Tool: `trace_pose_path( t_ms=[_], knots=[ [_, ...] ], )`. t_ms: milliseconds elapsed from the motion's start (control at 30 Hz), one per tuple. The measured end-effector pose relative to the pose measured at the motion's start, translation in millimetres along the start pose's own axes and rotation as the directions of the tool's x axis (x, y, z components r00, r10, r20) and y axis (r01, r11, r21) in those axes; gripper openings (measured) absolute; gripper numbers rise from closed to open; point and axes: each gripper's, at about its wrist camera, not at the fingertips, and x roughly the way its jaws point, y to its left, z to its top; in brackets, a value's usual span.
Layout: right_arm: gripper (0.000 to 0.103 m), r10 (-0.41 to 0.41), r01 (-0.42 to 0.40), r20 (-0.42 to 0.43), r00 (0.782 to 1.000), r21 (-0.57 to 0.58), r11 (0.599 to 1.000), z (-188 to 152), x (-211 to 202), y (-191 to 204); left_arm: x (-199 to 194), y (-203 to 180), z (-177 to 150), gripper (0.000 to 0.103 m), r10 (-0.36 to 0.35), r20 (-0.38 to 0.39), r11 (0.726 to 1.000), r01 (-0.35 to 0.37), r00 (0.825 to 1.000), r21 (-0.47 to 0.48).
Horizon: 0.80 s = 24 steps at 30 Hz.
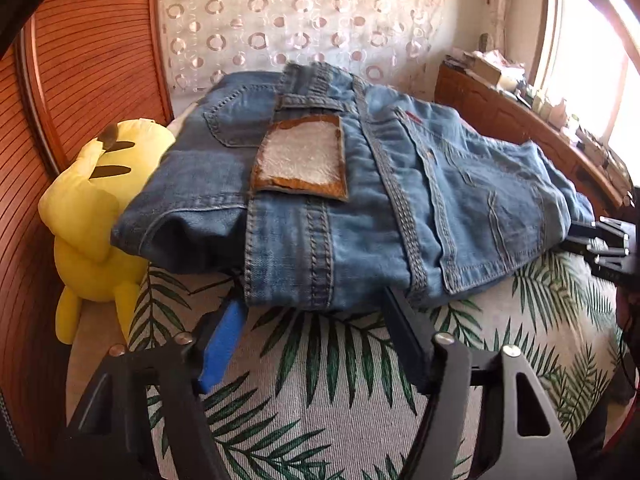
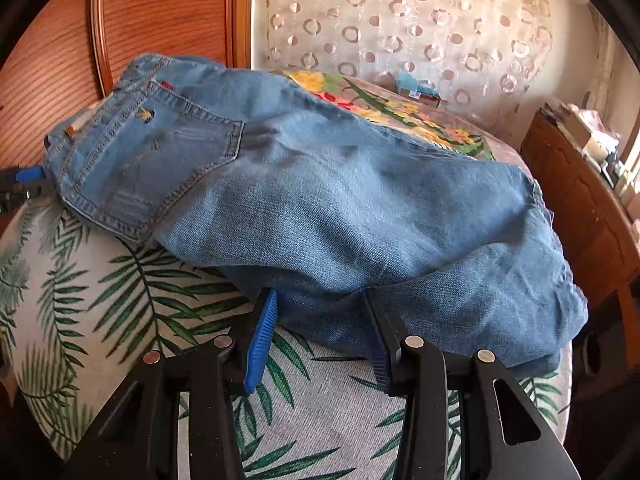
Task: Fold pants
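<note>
i am bracketing the jeans (image 1: 320, 200) hem, left gripper (image 1: 316, 304) and right gripper (image 2: 320, 300) half-open, gripping nothing; closing comes next.

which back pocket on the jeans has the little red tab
The back pocket right of the leather patch in the left wrist view; the pocket left of it has none.

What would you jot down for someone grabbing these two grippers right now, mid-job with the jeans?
Left gripper: jaws apart, straddling the near edge of the jeans at the waistband end; the cloth hides the tips, so no sure grip.
Right gripper: jaws apart around a bulge of denim at the leg end; grip also unclear.
Jeans: lying in a rumpled, doubled-up heap on the leaf-print cover, back pockets up, yellow plush toy beside them.
Done: seemingly a rough first fold.
Left: probably take hold, fold again, flatten.
</note>
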Motion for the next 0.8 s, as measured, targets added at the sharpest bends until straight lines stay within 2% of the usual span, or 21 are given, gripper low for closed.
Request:
trace_pose_path(
  t_ms=[67, 100, 133, 233, 367, 533, 700, 800],
  knots=[
    [0.043, -0.005, 0.005, 0.006, 1.0, -0.018, 1.0, 0, -1, 1, -4, 4, 2, 0.051, 0.008, 0.018, 1.0, -0.007, 1.0, -0.024],
    [0.03, -0.012, 0.012, 0.013, 1.0, -0.026, 1.0, 0, -2, 2, -6, 7, 3, 0.044, 0.012, 0.03, 0.999, -0.011, 0.999, -0.035],
    [0.016, -0.014, 0.015, 0.018, 1.0, -0.032, 0.999, 0, -3, 1, -7, 9, 3, 0.043, 0.009, 0.031, 0.999, -0.008, 0.999, -0.04],
    [0.005, 0.001, 0.0, 0.063, 0.998, -0.008, 1.0, 0, -16, -6, -8, 8, 3, 0.039, 0.012, 0.027, 1.0, -0.011, 1.0, -0.028],
    [0.004, 0.005, -0.006, 0.136, 0.991, 0.011, 1.0, 4, -38, -9, -11, 1, 4, 0.03, 0.02, 0.036, 1.0, -0.02, 0.999, -0.003],
    [0.004, -0.005, 0.006, 0.153, 0.988, -0.006, 1.0, 7, -49, -5, -26, -7, 9, 0.024, 0.027, 0.082, 1.0, -0.028, 0.996, 0.007],
    [0.003, -0.014, 0.013, 0.179, 0.984, 0.009, 1.0, 10, -70, -10, -65, -13, 21, 0.021, 0.012, 0.157, 1.0, -0.015, 0.987, 0.015],
    [0.002, -0.006, 0.002, 0.202, 0.979, 0.021, 1.0, 8, -89, -13, -90, -15, 25, 0.015, -0.01, 0.197, 1.0, 0.008, 0.98, 0.011]
  ],
)
